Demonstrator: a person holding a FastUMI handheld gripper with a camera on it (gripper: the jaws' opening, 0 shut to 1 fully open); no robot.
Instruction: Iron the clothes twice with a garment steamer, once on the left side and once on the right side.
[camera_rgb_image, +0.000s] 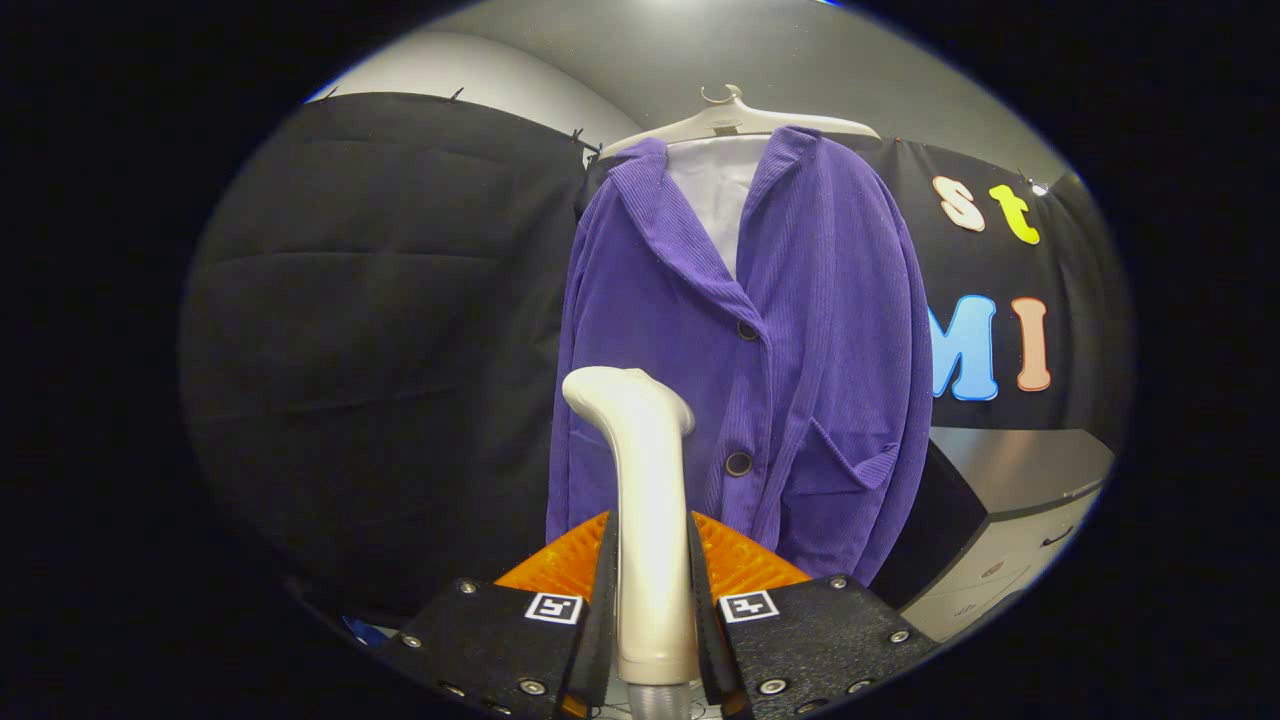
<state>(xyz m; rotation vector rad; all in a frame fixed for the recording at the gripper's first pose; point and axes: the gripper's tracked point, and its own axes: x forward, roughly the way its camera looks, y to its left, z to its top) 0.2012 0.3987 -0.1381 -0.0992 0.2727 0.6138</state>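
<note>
Tongs (652, 600) grip the steamer (645, 500) (head off the jacket (800, 350) at 12 o'clock); both passes look undone.

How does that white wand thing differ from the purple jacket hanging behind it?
The garment steamer is white, smooth and rigid; the jacket is purple, ribbed and soft. The steamer stands upright, clamped between the fingers of the claw; the jacket hangs from a hanger, ungripped. The steamer looks narrow, the jacket broad. Both are upright.

a purple ribbed corduroy jacket (750, 350) with dark buttons hangs on a white hanger (735, 118) over a white lining; the garment steamer (645, 500) is glossy cream-white.
</note>
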